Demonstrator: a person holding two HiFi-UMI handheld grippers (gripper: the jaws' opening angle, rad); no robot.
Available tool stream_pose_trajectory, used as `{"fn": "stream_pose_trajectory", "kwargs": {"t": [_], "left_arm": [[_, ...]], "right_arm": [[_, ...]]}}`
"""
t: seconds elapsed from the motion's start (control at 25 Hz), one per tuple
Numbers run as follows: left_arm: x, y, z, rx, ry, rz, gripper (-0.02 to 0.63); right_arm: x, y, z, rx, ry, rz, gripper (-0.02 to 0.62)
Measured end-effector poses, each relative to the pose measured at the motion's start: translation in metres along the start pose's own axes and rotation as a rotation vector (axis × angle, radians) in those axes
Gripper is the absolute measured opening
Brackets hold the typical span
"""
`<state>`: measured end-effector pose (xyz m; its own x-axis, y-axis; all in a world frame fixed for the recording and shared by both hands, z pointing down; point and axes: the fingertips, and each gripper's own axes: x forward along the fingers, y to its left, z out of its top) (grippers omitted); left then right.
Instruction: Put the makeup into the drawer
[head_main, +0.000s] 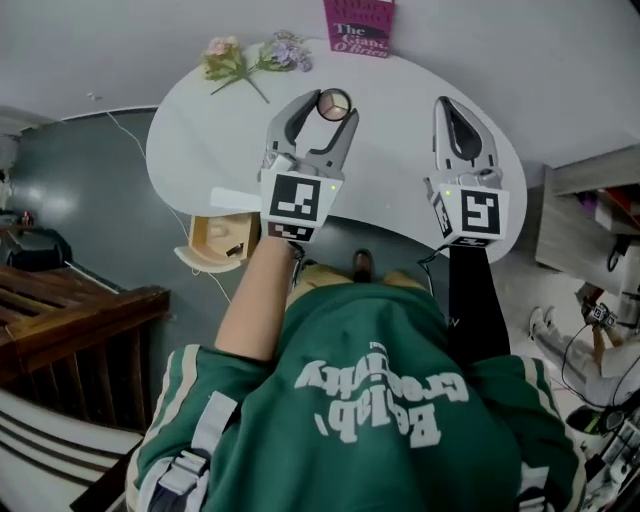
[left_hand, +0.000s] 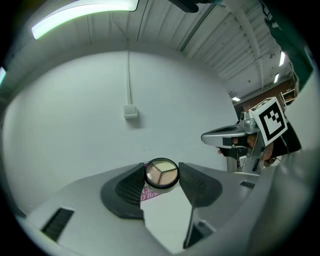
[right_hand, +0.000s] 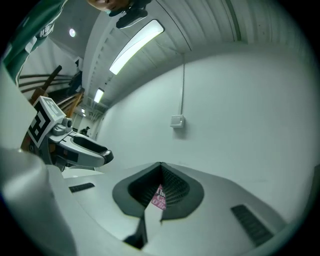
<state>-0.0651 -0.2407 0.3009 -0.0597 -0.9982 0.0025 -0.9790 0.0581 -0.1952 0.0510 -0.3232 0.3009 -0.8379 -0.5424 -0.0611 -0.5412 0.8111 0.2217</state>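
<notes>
- One round compact (left_hand: 161, 173) is the makeup here. It's pinched between the tips of the left tongs (head_main: 334, 106) and held above the table (head_main: 400, 190), not touching it.
- Left tongs are partway open, only as wide as the compact, and grip it by the rim alone.
- Right tongs (right_hand: 161, 186) are squeezed fully together with nothing in them, just beside the left ones.
- Worry #1, imo: that rim looks smooth and curved and only the very tips have it. A quick swing or twist could make it pivot or squirt out onto the table or the floor.
- Worry #2: I can't see an obvious drawer. The pale wooden box (head_main: 218, 240) below the table's left edge might be it, can't tell, so I'd be aiming half blind.
- Book (head_main: 358, 27) and flowers (head_main: 250, 58) sit at the far edge, well apart from all this.
</notes>
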Motion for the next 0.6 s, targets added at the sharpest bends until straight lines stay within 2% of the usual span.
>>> {"fn": "stream_pose_trajectory", "kwargs": {"t": [0.32,0.6], "left_arm": [[-0.113,0.124,-0.019,0.006,0.058,0.278,0.236],[-0.217,0.19,-0.039,0.006,0.119,0.469,0.236]], "right_arm": [[0.071,0.153,0.025,0.015,-0.056,0.284,0.009],[0.095,0.281,0.048,0.037,-0.092,0.49,0.009]]}}
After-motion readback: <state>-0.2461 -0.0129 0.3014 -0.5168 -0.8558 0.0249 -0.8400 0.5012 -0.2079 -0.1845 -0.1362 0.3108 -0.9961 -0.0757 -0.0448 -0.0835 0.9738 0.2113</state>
